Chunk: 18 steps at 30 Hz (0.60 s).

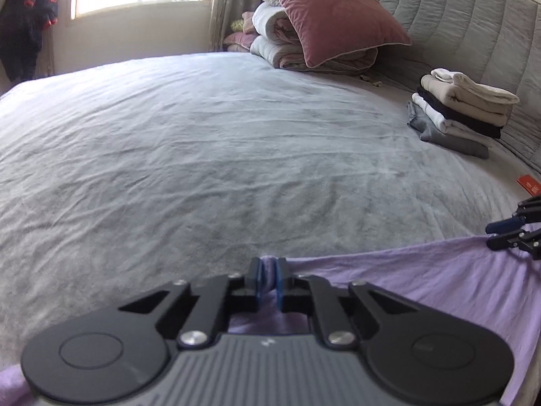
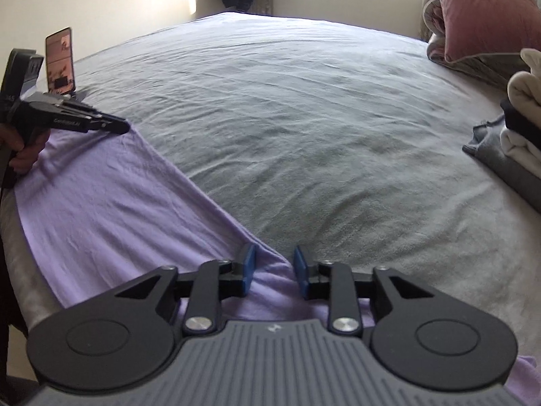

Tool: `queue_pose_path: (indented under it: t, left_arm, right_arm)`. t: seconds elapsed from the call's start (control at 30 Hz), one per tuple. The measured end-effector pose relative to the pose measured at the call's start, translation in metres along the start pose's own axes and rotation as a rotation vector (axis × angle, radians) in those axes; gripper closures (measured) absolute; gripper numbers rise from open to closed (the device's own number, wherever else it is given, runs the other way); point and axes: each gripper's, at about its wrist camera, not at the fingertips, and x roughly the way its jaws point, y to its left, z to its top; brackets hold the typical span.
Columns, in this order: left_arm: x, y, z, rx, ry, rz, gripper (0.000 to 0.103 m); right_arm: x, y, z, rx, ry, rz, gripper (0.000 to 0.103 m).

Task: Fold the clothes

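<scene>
A lilac garment (image 1: 422, 287) lies at the near edge of the grey bed (image 1: 203, 152); it also shows in the right wrist view (image 2: 111, 209). My left gripper (image 1: 269, 275) is shut on a bunched corner of the garment's far edge; it also shows at the left of the right wrist view (image 2: 123, 128). My right gripper (image 2: 274, 267) is open, its blue pads either side of the garment's other corner, which lies between them. It shows at the right edge of the left wrist view (image 1: 497, 235).
A stack of folded clothes (image 1: 463, 111) sits by the grey headboard (image 1: 473, 27); it also shows in the right wrist view (image 2: 517, 128). A pink pillow (image 1: 331, 13) leans on rolled quilts (image 1: 277, 40). A phone (image 2: 60, 61) stands on the left gripper. A dark garment (image 1: 27, 17) hangs by the window.
</scene>
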Motion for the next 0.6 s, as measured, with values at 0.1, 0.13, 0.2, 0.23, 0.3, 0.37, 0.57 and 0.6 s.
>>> queue_pose_path:
  t: [0.1, 0.13, 0.2, 0.23, 0.3, 0.37, 0.57, 0.6]
  left_arm:
    - [-0.002, 0.0, -0.001, -0.017, -0.034, 0.025, 0.099]
    - [-0.004, -0.002, -0.001, -0.012, -0.047, 0.035, 0.1]
    - [-0.008, -0.006, 0.0, -0.001, -0.083, 0.057, 0.1]
    - [-0.01, -0.007, 0.001, -0.002, -0.102, 0.066, 0.1]
    - [-0.011, -0.009, 0.002, 0.0, -0.117, 0.079, 0.1]
    - [-0.005, -0.011, 0.002, 0.019, -0.096, 0.094, 0.1]
    - [0.006, -0.023, -0.004, 0.095, -0.052, 0.152, 0.095]
    - [0.004, -0.022, -0.004, 0.089, -0.056, 0.152, 0.095]
  right_arm:
    - [-0.004, 0.007, -0.003, -0.023, -0.013, -0.001, 0.096]
    - [-0.006, 0.008, -0.003, -0.023, -0.024, -0.014, 0.097]
    - [-0.009, 0.011, -0.003, -0.021, -0.056, -0.045, 0.097]
    - [-0.011, 0.012, -0.002, -0.02, -0.078, -0.061, 0.098]
    - [-0.013, 0.012, 0.0, -0.01, -0.11, -0.083, 0.098]
    - [-0.004, 0.009, 0.0, -0.001, -0.092, -0.094, 0.098]
    - [0.007, 0.013, -0.005, -0.013, -0.107, -0.156, 0.09]
    - [0.005, 0.012, -0.005, -0.005, -0.114, -0.168, 0.081]
